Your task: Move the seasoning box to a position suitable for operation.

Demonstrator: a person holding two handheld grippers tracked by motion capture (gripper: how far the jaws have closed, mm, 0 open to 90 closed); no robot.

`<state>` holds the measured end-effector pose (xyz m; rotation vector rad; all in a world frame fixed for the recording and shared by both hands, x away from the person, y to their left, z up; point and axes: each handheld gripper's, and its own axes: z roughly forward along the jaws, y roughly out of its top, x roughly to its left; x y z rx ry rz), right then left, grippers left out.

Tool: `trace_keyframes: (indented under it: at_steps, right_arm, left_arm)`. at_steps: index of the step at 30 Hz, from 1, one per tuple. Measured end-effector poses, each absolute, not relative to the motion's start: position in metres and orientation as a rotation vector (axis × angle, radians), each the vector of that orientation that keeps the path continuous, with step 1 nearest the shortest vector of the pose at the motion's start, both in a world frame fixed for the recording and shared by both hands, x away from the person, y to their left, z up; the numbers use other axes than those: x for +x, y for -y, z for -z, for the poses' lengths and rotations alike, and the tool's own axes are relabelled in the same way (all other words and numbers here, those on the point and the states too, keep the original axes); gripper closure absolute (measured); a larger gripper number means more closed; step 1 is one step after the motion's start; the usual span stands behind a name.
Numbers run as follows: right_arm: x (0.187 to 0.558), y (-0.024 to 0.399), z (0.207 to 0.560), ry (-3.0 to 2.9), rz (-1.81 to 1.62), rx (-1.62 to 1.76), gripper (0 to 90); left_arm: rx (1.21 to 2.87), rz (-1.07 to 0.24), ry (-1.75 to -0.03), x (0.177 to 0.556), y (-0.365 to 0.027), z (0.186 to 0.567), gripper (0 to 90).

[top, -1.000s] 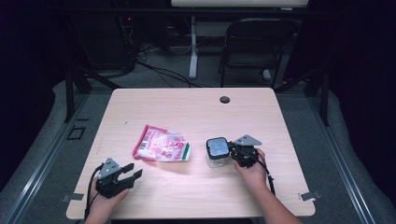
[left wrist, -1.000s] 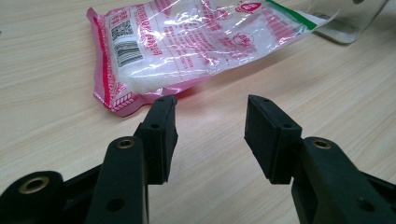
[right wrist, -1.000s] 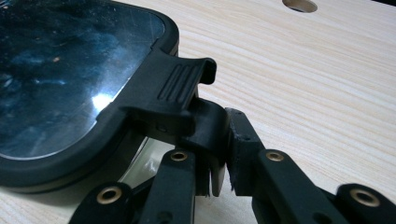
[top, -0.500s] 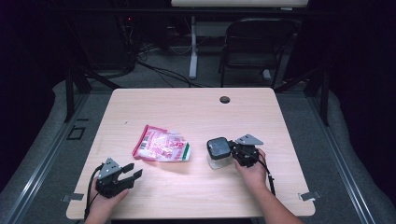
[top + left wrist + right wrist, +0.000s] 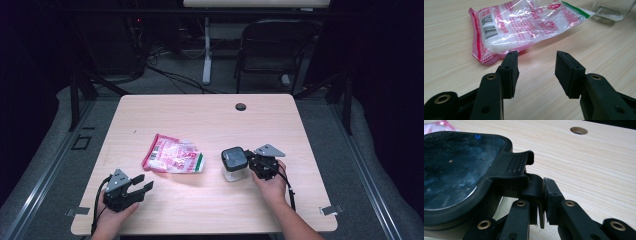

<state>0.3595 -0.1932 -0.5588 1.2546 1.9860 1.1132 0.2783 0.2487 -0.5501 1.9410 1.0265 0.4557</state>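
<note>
Little differs from a second ago. The jar [image 5: 234, 163] with the dark lid [image 5: 454, 165] stands at the same spot on the tabletop [image 5: 200, 120], right of the middle and near the person's edge. In the high view it sat a trace further left half a second ago than before, and it has kept that place since.

The right tool [image 5: 251, 164] is at the jar's right side, as before. In the right gripper view its jaws are pressed nearly together on the latch tab [image 5: 535, 192] that sticks out from the lid's rim, pinching it. The right hand [image 5: 272, 184] behind it has not shifted.

The left tool [image 5: 141, 182] rests low over the near left part of the tabletop, unchanged in place. Its jaws are spread apart with bare wood between them and nothing gripped.

The pink and clear plastic bag [image 5: 172, 156] lies flat on the tabletop just beyond the left tool's jaw tips and left of the jar, not touching the tool. It has not moved. The bag's green-edged end points toward the jar, close beside its base.

A round cable hole [image 5: 241, 106] shows in the far part of the tabletop.
</note>
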Motion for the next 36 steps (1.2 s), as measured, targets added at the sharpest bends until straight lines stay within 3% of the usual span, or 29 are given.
trace_keyframes:
  at_steps: [14,23,36]
  right_arm:
    - [0.324,0.181,0.554,-2.054,-1.162,1.136,82.4]
    - [0.302,0.161,0.559,-2.136,-1.173,1.065,82.2]
    - [0.296,0.149,0.566,-2.203,-1.212,1.028,81.2]
  left_arm:
    - [2.020,-0.388,-0.852,0.288,-0.206,0.548,58.5]
    - [2.088,-0.308,-0.697,0.287,-0.149,0.551,58.0]
    - [2.112,-0.261,-0.637,0.274,-0.118,0.553,80.6]
